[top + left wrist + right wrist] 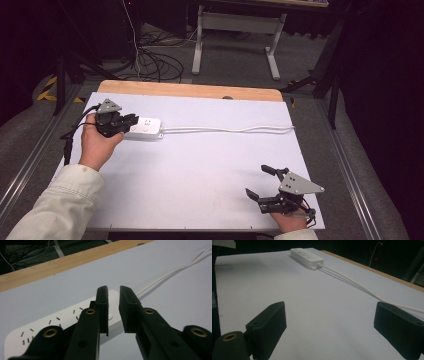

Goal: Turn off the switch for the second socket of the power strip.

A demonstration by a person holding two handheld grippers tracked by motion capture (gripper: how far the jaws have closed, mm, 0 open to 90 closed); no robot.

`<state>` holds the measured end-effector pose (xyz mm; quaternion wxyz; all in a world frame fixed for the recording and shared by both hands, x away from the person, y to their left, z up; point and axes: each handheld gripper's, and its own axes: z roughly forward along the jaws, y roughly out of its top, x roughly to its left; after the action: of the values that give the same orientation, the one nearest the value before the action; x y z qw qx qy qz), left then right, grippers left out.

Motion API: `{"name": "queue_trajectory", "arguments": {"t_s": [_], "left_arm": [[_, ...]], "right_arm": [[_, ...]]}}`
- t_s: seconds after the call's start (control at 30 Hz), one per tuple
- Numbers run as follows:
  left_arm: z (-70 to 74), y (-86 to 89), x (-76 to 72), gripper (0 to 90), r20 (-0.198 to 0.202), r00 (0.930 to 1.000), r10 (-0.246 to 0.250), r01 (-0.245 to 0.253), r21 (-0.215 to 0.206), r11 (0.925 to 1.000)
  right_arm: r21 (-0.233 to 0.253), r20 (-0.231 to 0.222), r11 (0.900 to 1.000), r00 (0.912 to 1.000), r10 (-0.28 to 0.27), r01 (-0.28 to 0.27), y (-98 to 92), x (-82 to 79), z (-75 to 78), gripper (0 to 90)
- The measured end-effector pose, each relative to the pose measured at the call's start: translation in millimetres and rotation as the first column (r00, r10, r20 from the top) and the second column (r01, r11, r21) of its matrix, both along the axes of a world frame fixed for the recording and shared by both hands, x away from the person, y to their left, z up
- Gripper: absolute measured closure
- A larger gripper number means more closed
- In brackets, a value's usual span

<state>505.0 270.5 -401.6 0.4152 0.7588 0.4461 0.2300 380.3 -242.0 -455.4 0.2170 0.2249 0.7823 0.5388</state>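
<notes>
White power strip [144, 128], flat on the table's left side, cord [230, 130] (white) trailing right

A white-topped table [200, 180] with a wooden strip along its far edge fills the middle of the high view. A white power strip [145, 128] lies flat at its upper left, and the strip's white cable [235, 130] runs rightward across the top to the right edge.
</notes>
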Motion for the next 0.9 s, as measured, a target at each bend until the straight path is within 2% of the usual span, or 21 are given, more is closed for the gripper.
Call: {"name": "queue_trajectory", "arguments": {"t_s": [0.13, 0.17, 0.23, 0.33, 0.37, 0.43, 0.53, 0.6, 0.7, 0.9], "left_arm": [[8.2, -1.8, -6.7, 57.0, -0.019, 0.9996, 0.021, -0.022, -0.051, 0.9985], [10.7, -2.0, -8.9, 53.5, -0.01, 0.9998, 0.016, -0.017, -0.048, 0.9987], [14.7, -3.8, -15.4, 47.1, 0.004, 1.0, -0.008, 0.008, -0.065, 0.9979], [20.0, -6.6, -27.2, 38.4, 0.023, 0.9985, -0.05, 0.051, -0.048, 0.9975], [21.4, -7.7, -31.4, 35.4, 0.02, 0.9972, -0.071, 0.073, -0.062, 0.9955], [22.9, -9.0, -40.6, 30.9, 0.041, 0.993, -0.111, 0.114, -0.103, 0.9881], [27.2, -11.3, -54.9, 26.9, 0.093, 0.9854, -0.142, 0.152, -0.102, 0.9831], [27.6, -14.0, -64.0, 25.3, 0.115, 0.9803, -0.161, 0.174, -0.116, 0.9779], [26.3, -16.1, -75.2, 21.5, 0.132, 0.9738, -0.185, 0.202, -0.133, 0.9703], [16.6, -15.5, -95.8, 16.0, 0.172, 0.953, -0.249, 0.276, -0.154, 0.9488]], "right_arm": [[-0.001, 0.0, 1.0, 1.0, 0.0, 0.0, 0.0, -0.1, 0.0, 11.4], [-0.001, 0.0, 1.0, 1.0, 0.0, 0.0, 0.0, -0.1, 0.0, 11.4], [-0.003, -0.006, 1.0, 1.0, -0.003, 0.003, 0.0, -0.2, -0.2, 11.4], [0.0, -0.005, 1.0, 1.0, 0.0, 0.0, 0.2, -0.1, -0.1, 11.4], [-0.001, -0.004, 1.0, 1.0, 0.0, 0.0, 0.2, -0.2, 0.0, 11.4], [0.0, -0.004, 1.0, 1.0, 0.005, -0.005, 0.3, -0.2, -0.2, 11.4], [0.0, -0.004, 1.0, 1.0, 0.004, -0.004, 0.4, -0.5, -0.1, 11.4], [0.0, -0.004, 1.0, 1.0, 0.003, -0.003, 0.8, -0.7, 0.0, 11.4], [0.0, -0.004, 1.0, 1.0, 0.003, -0.003, 0.9, -0.7, 0.0, 11.4], [-0.001, -0.002, 1.0, 1.0, 0.005, -0.005, 1.0, -0.7, 0.0, 11.4]]}}
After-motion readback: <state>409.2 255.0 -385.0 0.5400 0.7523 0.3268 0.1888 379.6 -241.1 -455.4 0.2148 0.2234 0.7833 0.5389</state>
